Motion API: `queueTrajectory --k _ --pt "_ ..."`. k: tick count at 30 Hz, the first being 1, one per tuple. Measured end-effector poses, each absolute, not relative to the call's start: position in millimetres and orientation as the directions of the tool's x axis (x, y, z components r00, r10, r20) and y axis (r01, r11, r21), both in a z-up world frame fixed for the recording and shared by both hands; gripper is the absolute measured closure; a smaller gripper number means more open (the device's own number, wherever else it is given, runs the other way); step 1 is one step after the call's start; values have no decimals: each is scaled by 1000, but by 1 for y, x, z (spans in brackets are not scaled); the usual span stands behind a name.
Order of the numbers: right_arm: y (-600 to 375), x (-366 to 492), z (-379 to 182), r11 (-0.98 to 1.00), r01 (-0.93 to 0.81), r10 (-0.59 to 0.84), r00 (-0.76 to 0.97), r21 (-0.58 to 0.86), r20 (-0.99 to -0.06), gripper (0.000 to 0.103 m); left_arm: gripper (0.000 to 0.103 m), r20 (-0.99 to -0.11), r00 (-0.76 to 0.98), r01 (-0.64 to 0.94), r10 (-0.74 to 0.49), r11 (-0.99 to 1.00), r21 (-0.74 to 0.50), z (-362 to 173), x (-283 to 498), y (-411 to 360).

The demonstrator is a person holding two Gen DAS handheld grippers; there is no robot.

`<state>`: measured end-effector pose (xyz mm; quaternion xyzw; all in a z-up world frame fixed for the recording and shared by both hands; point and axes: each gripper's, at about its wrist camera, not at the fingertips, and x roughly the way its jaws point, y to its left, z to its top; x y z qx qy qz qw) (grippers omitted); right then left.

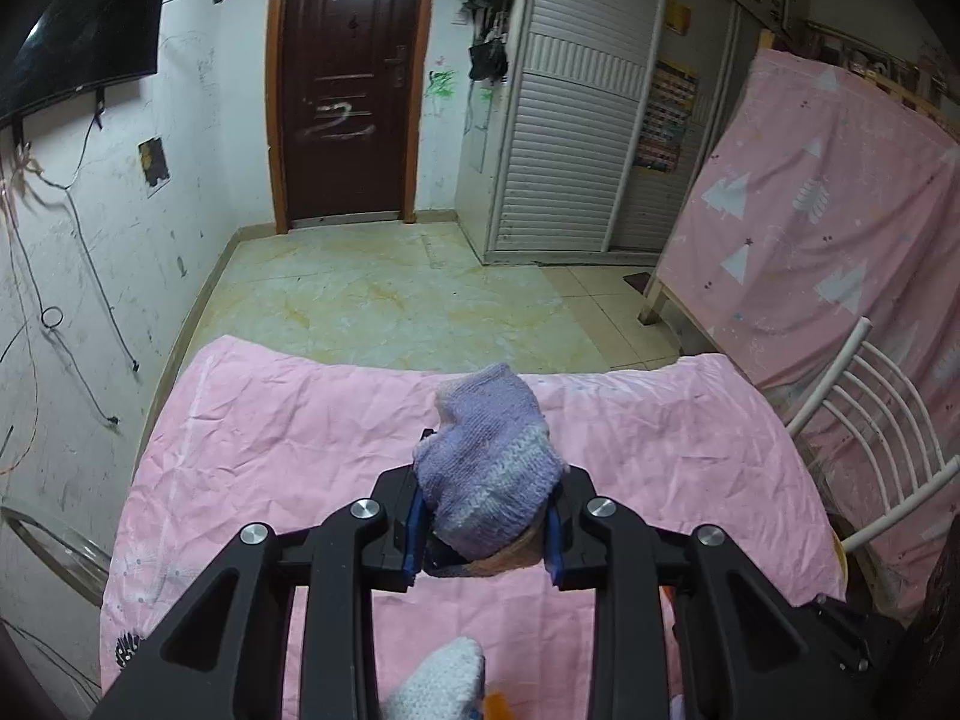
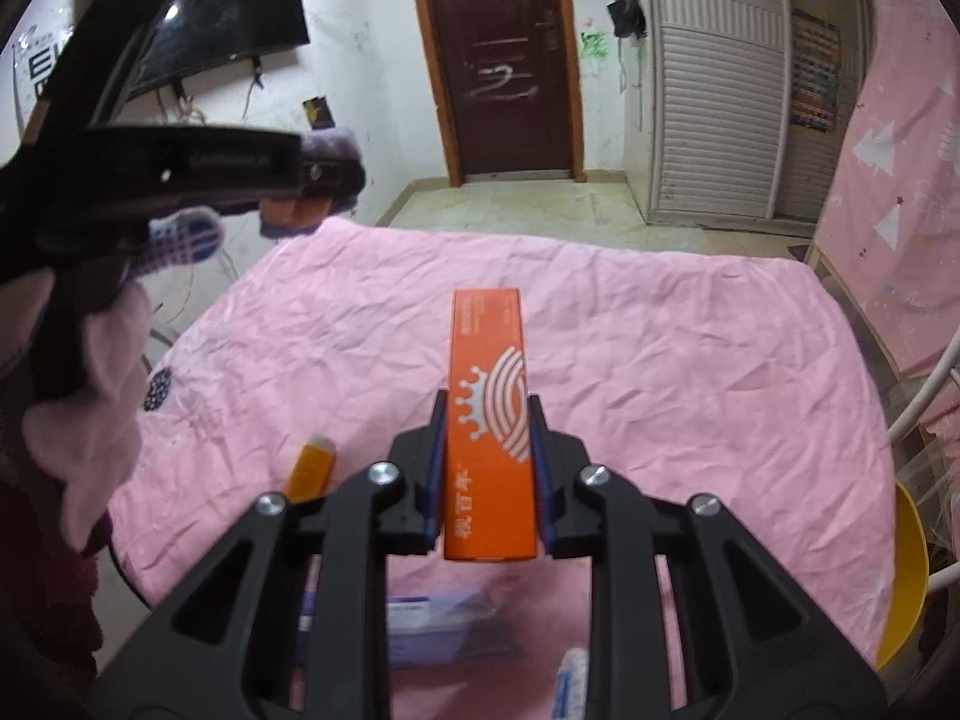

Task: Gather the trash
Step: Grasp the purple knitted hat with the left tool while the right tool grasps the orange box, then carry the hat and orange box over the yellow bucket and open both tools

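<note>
My left gripper (image 1: 487, 531) is shut on a purple knitted sock (image 1: 489, 462) and holds it above the pink-covered table (image 1: 288, 438). In the right wrist view that gripper (image 2: 312, 180) shows at the upper left, raised over the table's far left edge with the sock (image 2: 330, 147) in it. My right gripper (image 2: 487, 468) is shut on a long orange box (image 2: 489, 420) with a crown logo, held above the middle of the table (image 2: 690, 360). A small orange-and-white item (image 2: 311, 465) lies on the cloth to the left of it.
A purple-grey flat pack (image 2: 444, 630) and a white-blue tube (image 2: 570, 684) lie on the cloth near me. A yellow bin (image 2: 906, 576) stands at the table's right edge beside a white chair (image 1: 882, 420). A dotted sock (image 2: 186, 240) hangs at the left. Door, wardrobe and pink-draped bed stand behind.
</note>
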<state>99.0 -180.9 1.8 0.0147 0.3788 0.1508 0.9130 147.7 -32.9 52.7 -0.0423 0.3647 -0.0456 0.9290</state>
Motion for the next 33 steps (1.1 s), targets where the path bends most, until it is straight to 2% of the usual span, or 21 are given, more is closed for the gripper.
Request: queueTrajectory --k 18,33 --pt "-275 90 8 969 -131 236 739 209 -631 81 83 -687 717 139 -119 990 -27 56 140 -119" --pt "-373 71 5 960 35 144 789 277 -597 81 83 -711 681 253 -176 968 3 45 131 -211"
